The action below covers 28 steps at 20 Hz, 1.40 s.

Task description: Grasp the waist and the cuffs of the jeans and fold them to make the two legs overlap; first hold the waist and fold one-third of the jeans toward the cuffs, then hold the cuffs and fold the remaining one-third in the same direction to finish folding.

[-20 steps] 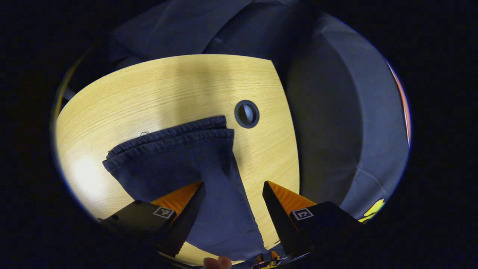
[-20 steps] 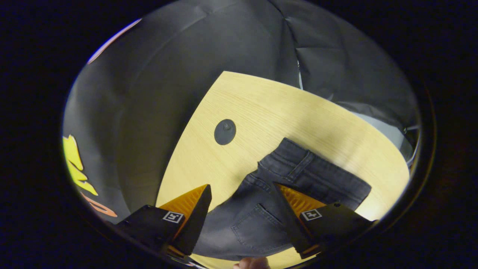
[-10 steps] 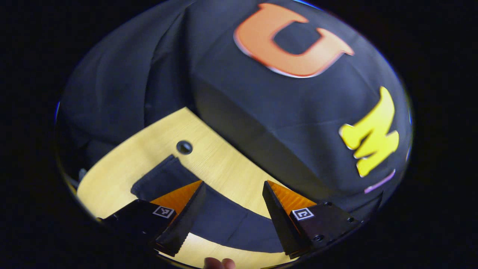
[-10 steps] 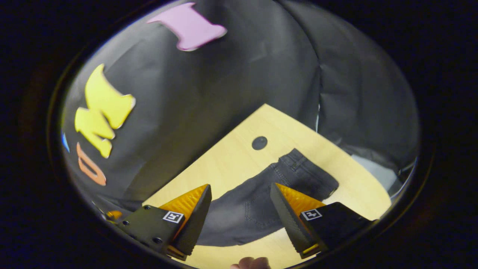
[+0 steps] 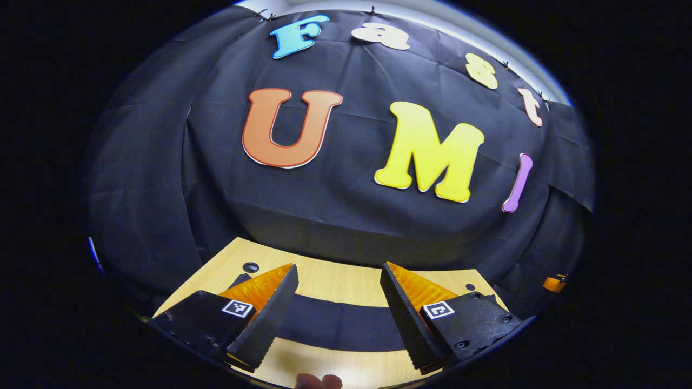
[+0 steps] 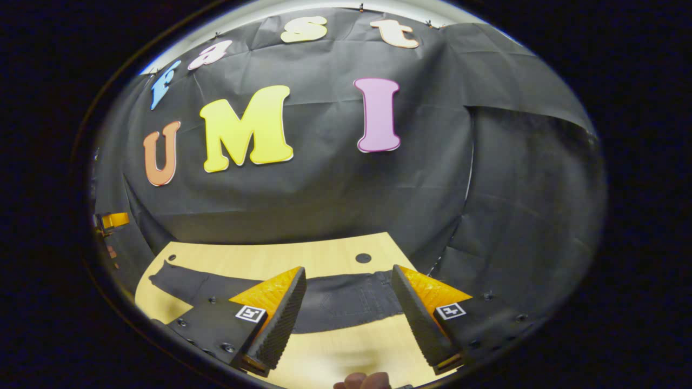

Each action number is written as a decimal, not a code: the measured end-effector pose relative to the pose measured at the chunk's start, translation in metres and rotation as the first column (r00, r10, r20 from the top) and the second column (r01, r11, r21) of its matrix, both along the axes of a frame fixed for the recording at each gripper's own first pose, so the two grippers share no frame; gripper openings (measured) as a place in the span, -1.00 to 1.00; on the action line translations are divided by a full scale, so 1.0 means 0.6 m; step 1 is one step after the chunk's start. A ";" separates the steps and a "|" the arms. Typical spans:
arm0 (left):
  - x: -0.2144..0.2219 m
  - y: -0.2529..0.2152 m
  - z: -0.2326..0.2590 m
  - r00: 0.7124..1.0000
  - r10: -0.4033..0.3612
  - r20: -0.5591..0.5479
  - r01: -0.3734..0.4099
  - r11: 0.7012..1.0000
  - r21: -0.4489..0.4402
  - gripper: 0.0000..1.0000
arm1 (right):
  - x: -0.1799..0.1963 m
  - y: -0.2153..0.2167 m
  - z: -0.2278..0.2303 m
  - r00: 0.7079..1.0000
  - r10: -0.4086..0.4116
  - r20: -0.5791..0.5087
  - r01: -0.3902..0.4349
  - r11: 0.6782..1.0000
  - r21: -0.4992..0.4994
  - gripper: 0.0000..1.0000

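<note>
The dark jeans lie flat across the light wooden table, the two legs overlapped in one long strip. In the right gripper view the waist end with a back pocket lies between the fingers, and the cuff end reaches to the left. My right gripper is open above the table, holding nothing. In the left gripper view the jeans run as a dark band across the table behind the fingers. My left gripper is open too and holds nothing.
The booth's black cloth wall stands close behind the table. A round cable hole sits near the waist end, and another cable hole near the cuff end. A fingertip shows at the bottom edge of each view.
Both grippers have risen and tilted up from looking down at the jeans to facing the back wall. The jeans lie farther off now. Both stayed open.
</note>
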<state>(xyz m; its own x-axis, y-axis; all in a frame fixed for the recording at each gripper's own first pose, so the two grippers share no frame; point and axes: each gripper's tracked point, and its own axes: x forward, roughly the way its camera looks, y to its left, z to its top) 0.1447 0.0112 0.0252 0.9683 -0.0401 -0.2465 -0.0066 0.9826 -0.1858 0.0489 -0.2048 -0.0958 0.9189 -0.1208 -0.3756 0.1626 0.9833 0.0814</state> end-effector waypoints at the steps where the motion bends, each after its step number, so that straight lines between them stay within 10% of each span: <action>1: -0.020 -0.015 0.003 1.000 0.010 0.018 -0.010 1.000 0.005 0.96 | -0.013 -0.009 0.001 1.000 -0.005 0.001 0.005 1.000 0.013 0.96; 17: -0.097 -0.108 -0.008 0.998 0.036 -0.051 -0.031 0.995 0.092 0.97 | 0.105 -0.181 -0.372 0.947 -0.199 -0.252 0.256 0.942 0.218 0.96; 28: -0.111 -0.134 -0.057 0.985 0.075 -0.154 -0.062 0.994 0.086 0.97 | 0.196 -0.186 -0.479 0.937 -0.119 -0.329 0.190 0.963 0.192 0.96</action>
